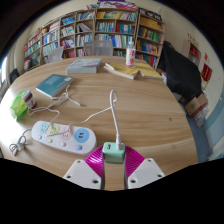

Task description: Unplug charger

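Observation:
A mint-green charger (113, 152) with a white cable (114, 115) rising from its top sits between my fingers. Both pink pads (95, 160) press on its sides, so my gripper (113, 160) is shut on it. The charger is held just over the round wooden table (150, 110). It is apart from the white power strip (62, 136), which lies flat to its left. The cable loops up and back down toward the strip.
A blue book (53, 85) and a green packet (20, 103) lie left of the strip. Books (122, 70) and a bottle (130, 55) stand at the table's far side. A dark chair (180, 70) is at the right, with bookshelves (100, 30) behind.

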Available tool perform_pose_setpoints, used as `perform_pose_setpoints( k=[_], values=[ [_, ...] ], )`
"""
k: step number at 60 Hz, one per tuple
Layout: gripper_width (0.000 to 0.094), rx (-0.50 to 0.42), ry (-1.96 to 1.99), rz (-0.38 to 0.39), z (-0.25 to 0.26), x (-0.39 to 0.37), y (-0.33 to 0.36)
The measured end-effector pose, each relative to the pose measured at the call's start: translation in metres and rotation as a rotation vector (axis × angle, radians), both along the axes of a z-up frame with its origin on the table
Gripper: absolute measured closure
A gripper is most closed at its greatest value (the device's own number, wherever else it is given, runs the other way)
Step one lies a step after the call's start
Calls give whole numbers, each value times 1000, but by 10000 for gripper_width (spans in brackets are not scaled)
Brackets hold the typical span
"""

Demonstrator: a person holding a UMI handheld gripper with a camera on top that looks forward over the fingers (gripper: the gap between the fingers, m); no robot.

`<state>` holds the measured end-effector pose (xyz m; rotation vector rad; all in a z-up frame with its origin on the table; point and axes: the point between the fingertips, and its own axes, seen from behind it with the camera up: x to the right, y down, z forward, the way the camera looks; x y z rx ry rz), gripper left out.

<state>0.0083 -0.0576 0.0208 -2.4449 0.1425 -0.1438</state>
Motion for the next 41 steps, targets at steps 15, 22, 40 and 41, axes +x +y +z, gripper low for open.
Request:
perform_pose_setpoints(
  k=[15, 22, 40, 41],
  values=[
    [584, -102, -17, 24, -33, -5, 11],
    [350, -121, -24, -27, -31, 3, 7],
    [91, -4, 49, -32, 50, -41, -44],
    [92, -2, 47, -31, 54, -43, -50]
  ],
)
